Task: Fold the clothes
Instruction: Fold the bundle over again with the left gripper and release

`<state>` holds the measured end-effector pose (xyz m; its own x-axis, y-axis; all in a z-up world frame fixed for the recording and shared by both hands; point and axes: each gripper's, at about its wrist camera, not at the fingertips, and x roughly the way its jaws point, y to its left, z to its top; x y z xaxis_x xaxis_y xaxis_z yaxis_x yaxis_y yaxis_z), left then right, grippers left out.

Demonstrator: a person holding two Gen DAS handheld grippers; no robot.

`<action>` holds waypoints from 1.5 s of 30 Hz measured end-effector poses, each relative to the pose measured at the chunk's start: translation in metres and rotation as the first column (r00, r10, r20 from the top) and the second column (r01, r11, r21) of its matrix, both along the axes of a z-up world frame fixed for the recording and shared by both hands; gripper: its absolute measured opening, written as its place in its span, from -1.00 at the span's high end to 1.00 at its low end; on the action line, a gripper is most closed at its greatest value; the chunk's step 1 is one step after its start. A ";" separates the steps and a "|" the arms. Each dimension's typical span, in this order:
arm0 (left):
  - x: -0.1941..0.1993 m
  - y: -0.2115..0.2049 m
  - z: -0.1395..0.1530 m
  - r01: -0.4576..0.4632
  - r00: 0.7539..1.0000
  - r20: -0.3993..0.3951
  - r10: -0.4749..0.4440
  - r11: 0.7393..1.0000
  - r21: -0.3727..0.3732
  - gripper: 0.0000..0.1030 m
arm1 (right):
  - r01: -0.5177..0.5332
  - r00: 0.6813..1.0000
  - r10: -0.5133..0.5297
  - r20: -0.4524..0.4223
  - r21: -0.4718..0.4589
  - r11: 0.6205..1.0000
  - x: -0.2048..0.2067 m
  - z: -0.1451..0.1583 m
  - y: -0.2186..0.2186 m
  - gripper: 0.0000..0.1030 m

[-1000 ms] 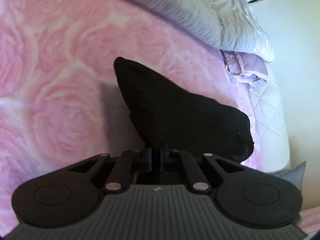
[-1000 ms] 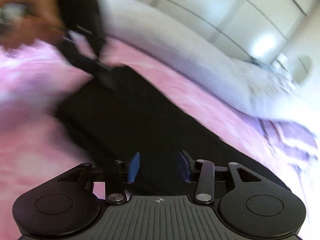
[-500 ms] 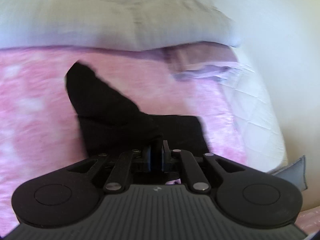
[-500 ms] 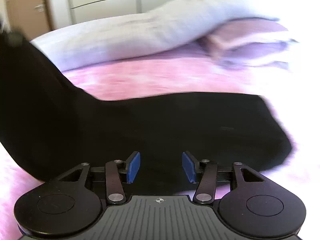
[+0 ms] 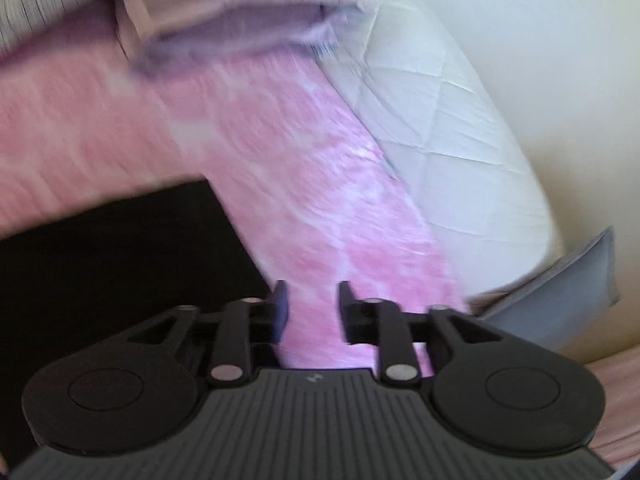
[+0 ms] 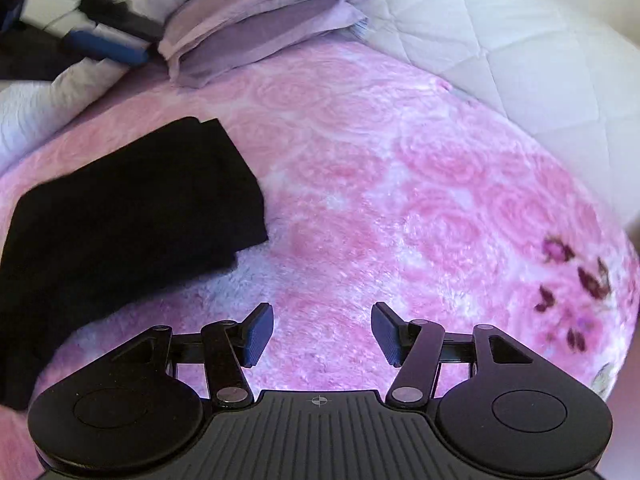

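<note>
Left tongs (image 5: pixel 310 312) just opened up to a narrow gap, nothing between them now, no longer pinching the black garment (image 6: pixel 120 216) like a second ago. Right tongs (image 6: pixel 322 334) opened wider, empty too. Garment dropped flat and folded on the pink rose blanket (image 6: pixel 400 200), near the folded lilac bedding (image 6: pixel 260 20) at the far edge. No readable writing anywhere.
</note>
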<state>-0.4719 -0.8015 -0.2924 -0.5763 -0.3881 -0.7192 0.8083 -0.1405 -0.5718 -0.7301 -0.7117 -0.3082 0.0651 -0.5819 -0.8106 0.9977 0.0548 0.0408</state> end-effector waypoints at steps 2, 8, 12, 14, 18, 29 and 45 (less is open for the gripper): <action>0.026 0.001 -0.007 -0.008 0.997 0.077 0.010 1.000 -0.024 0.31 | 0.018 0.996 -0.017 0.084 -0.010 1.000 -0.001 0.000 -0.003 -0.13; 0.071 -0.035 -0.055 0.155 0.946 0.292 -0.138 0.987 -0.034 0.31 | 0.131 0.898 -0.135 0.418 0.039 0.991 0.010 -0.017 -0.043 -0.13; 0.064 -0.071 -0.080 0.345 0.879 0.380 -0.290 0.935 -0.084 0.31 | 0.197 0.779 -0.214 0.590 0.094 0.976 0.009 -0.028 -0.059 -0.13; 0.047 -0.086 -0.089 0.393 0.859 0.394 -0.327 0.914 -0.100 0.31 | 0.226 0.728 -0.261 0.634 0.137 0.964 0.006 -0.032 -0.063 -0.13; 0.021 -0.110 -0.112 0.455 0.835 0.377 -0.400 0.888 -0.068 0.43 | 0.227 0.722 -0.297 0.624 0.192 0.955 -0.001 -0.034 -0.070 0.52; 0.006 -0.124 -0.102 0.509 0.806 0.409 -0.428 0.854 -0.109 0.94 | 0.103 0.828 -0.116 0.549 0.056 0.993 -0.010 0.002 -0.095 0.77; 0.147 -0.021 -0.067 0.611 0.592 0.745 -0.307 0.774 -0.166 -0.07 | -0.256 0.947 0.257 0.191 -0.033 0.966 0.086 0.016 0.019 -0.06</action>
<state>-0.3252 -0.8222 -0.3591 -0.2001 -0.5220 -0.8292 0.6929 -0.6737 0.2569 -0.6442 -0.6923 -0.2919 0.3669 -0.5309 -0.7639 0.9232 0.3088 0.2288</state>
